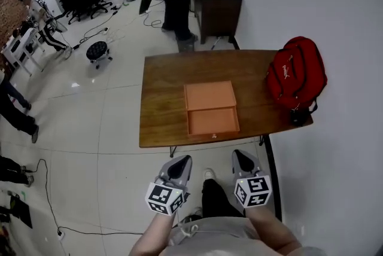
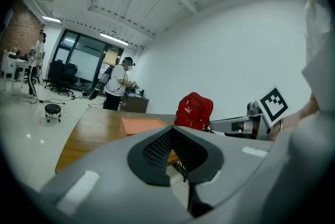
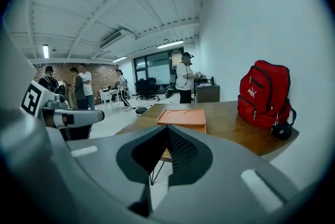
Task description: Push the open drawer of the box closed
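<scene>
Below, the wooden desk [image 1: 161, 99] fills the middle of the head view, with pale tiled floor [image 1: 90, 129] to its left and on its near side. A red backpack [image 1: 296, 72] rests on the desk's right edge, by the wall. The orange box [image 1: 209, 95] lies flat at the centre of the desk. Its drawer [image 1: 212, 121] stands pulled out toward me, the front close to the near desk edge. I hold my left gripper [image 1: 181, 162] and right gripper [image 1: 239, 157] side by side over the floor, short of the near edge and well apart from the drawer. Each gripper's jaws are closed tip to tip, with nothing between them.
</scene>
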Demonstrator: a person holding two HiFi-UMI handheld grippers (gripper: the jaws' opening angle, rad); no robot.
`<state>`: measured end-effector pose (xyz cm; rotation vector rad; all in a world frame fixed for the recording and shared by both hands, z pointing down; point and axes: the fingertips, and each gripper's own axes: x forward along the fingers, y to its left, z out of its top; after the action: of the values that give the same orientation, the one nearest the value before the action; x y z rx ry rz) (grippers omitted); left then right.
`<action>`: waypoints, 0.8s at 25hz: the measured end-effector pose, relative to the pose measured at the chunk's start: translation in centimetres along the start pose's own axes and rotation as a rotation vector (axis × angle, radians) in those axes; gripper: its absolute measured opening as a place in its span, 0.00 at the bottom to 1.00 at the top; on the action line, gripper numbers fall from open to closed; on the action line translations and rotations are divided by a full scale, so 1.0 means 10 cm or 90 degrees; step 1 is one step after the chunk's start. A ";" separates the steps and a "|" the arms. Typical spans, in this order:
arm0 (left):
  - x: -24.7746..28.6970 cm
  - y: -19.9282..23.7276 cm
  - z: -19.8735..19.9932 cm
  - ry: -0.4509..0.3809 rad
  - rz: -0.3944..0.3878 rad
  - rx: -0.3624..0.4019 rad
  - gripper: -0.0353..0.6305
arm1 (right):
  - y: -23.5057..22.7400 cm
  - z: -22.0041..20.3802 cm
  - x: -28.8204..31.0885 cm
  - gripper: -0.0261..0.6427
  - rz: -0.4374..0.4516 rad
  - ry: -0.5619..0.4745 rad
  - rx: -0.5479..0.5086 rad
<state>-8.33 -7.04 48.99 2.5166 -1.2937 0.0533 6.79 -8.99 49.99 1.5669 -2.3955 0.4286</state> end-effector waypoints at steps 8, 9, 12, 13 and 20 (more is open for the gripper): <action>0.61 0.36 -0.37 0.060 0.026 -0.058 0.06 | -0.39 -0.41 0.69 0.05 0.015 0.104 0.020; 0.69 0.39 -0.44 0.069 0.030 -0.069 0.06 | -0.45 -0.47 0.76 0.05 0.020 0.121 0.025; 0.96 0.47 -0.68 0.097 0.038 -0.097 0.06 | -0.59 -0.67 1.00 0.05 0.033 0.164 0.030; 1.04 0.51 -0.77 0.108 0.041 -0.105 0.06 | -0.62 -0.74 1.08 0.05 0.038 0.177 0.030; 1.39 0.67 -1.29 0.171 0.068 -0.147 0.06 | -0.64 -1.18 1.45 0.04 0.058 0.248 0.048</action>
<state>-4.12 -17.92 65.38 2.1606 -1.2445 0.2430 7.51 -19.33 66.85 1.2644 -2.1742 0.7733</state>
